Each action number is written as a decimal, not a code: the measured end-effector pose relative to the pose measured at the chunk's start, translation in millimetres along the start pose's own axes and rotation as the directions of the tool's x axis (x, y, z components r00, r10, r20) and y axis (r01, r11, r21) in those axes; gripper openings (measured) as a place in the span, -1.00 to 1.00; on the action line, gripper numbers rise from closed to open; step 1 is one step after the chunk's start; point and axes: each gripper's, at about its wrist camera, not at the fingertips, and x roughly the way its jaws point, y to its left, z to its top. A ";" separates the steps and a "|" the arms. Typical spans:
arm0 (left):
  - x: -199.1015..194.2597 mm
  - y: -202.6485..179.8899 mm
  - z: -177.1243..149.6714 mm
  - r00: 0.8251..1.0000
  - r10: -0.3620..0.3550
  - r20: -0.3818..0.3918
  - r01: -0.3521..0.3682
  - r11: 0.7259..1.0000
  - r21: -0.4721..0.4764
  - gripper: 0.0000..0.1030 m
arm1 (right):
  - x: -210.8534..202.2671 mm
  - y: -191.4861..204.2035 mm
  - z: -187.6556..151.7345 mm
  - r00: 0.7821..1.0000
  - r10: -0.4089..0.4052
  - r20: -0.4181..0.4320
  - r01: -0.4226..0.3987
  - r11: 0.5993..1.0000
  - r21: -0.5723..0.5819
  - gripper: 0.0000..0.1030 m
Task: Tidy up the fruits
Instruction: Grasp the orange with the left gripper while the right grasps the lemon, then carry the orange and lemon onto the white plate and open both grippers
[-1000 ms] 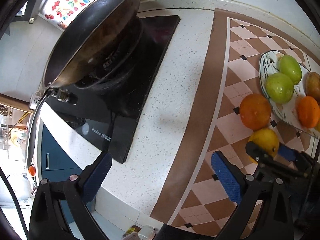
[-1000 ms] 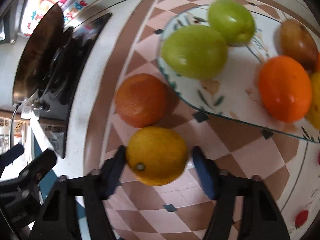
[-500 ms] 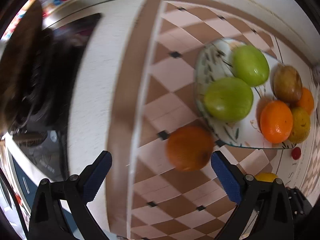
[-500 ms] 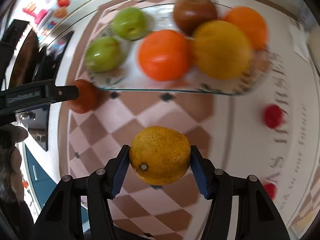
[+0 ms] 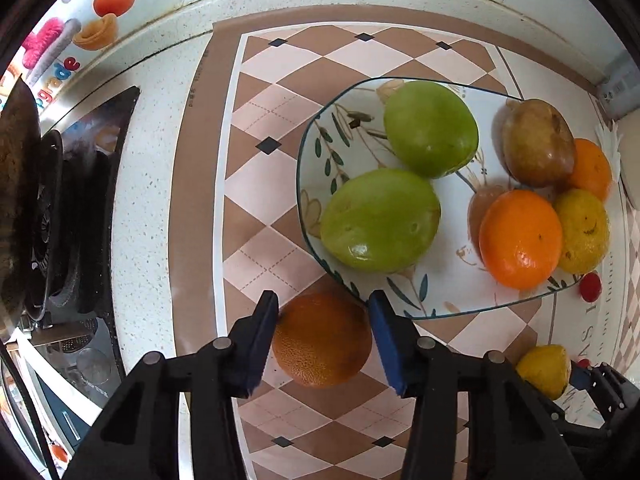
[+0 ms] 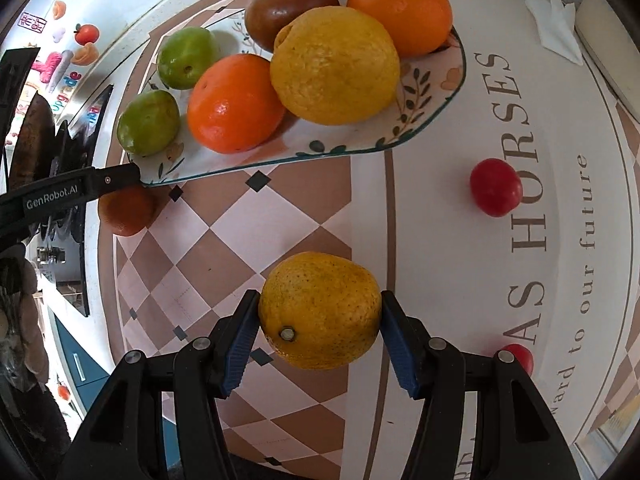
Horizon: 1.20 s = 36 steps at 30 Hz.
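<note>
A patterned plate [image 5: 440, 300] on the checkered mat holds two green fruits [image 5: 380, 220], a brown fruit [image 5: 538, 142], oranges [image 5: 520, 238] and a yellow citrus [image 5: 582, 226]. My left gripper [image 5: 323, 336] is closed around a dark orange [image 5: 322, 342] that sits on the mat just in front of the plate's rim. My right gripper [image 6: 320, 322] is shut on a yellow-orange citrus [image 6: 320, 310] and holds it above the mat, in front of the plate [image 6: 420, 120]. That citrus also shows in the left wrist view [image 5: 544, 370].
A black stove with a pan [image 5: 24, 208] stands at the left. Small red fruits [image 6: 495, 192] lie on the white lettered mat at the right. A white paper [image 6: 556, 20] lies at the far right. The counter's front edge is close behind the grippers.
My left gripper swung right from the stove to the dark orange and closed onto it. My right gripper closed on the yellow citrus, lifted it and moved right.
</note>
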 end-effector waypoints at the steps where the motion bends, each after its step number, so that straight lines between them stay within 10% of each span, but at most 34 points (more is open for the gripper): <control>1: 0.2 1.9 -1.6 1.000 -0.005 -0.004 0.005 1.000 -0.005 -0.10 | -0.4 0.8 0.3 1.000 0.002 -0.001 -0.002 1.000 -0.001 0.20; 36: 19.1 -16.5 -101.8 0.985 -0.157 -0.072 0.152 0.986 -0.063 0.02 | 0.5 7.4 -5.3 1.000 0.020 -0.002 -0.020 0.999 -0.036 0.21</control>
